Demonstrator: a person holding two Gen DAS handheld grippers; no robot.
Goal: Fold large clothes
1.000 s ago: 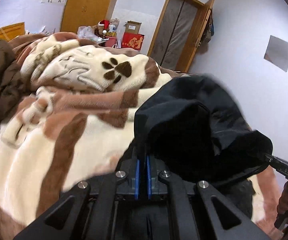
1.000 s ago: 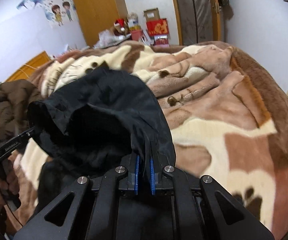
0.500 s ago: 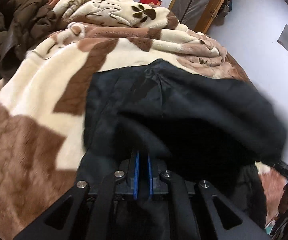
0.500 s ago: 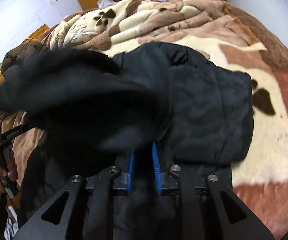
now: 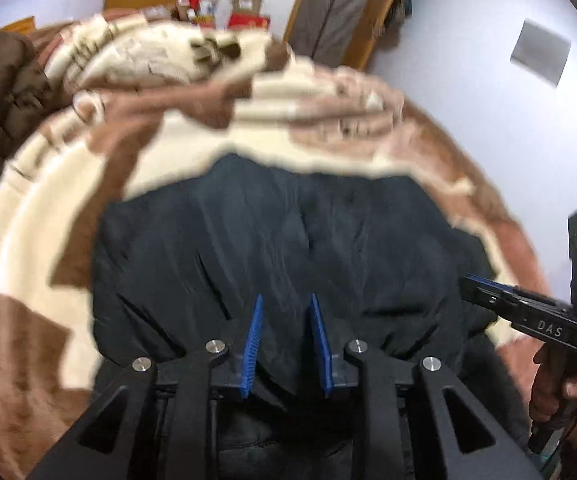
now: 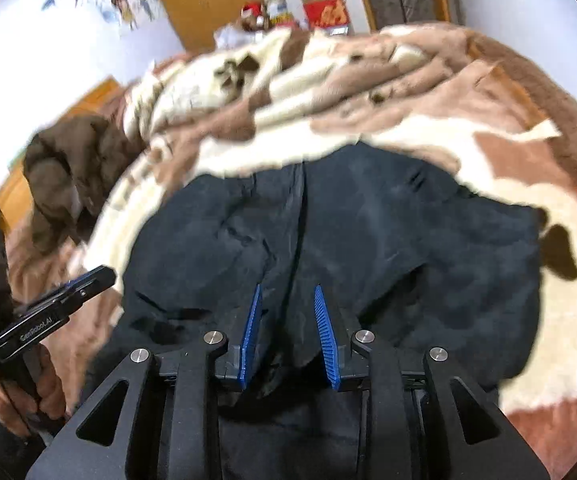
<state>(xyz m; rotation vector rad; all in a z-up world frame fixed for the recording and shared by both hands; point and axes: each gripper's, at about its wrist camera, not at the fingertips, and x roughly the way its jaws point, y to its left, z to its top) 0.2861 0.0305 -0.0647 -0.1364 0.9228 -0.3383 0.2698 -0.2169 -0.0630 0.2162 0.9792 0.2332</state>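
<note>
A large black garment (image 5: 288, 240) lies folded over on the brown and cream blanket (image 5: 48, 208); it also shows in the right wrist view (image 6: 368, 232). My left gripper (image 5: 286, 304) is open, its blue pads apart just above the garment's near edge, holding nothing. My right gripper (image 6: 288, 294) is open too, over the garment's near edge, empty. The right gripper shows from the side in the left wrist view (image 5: 488, 292), and the left gripper shows from the side in the right wrist view (image 6: 84, 284). The garment's near part hangs below my fingers, partly hidden.
A brown coat (image 6: 68, 172) lies heaped on the bed's left side, also in the left wrist view (image 5: 4, 92). Bunched blanket folds (image 6: 328, 72) lie beyond the garment. Wardrobe, boxes (image 5: 244, 12) and a door stand at the far wall.
Both grippers carried the black garment's edge forward and down, laid it over the rest, then opened and let go. The garment now lies flatter on the blanket.
</note>
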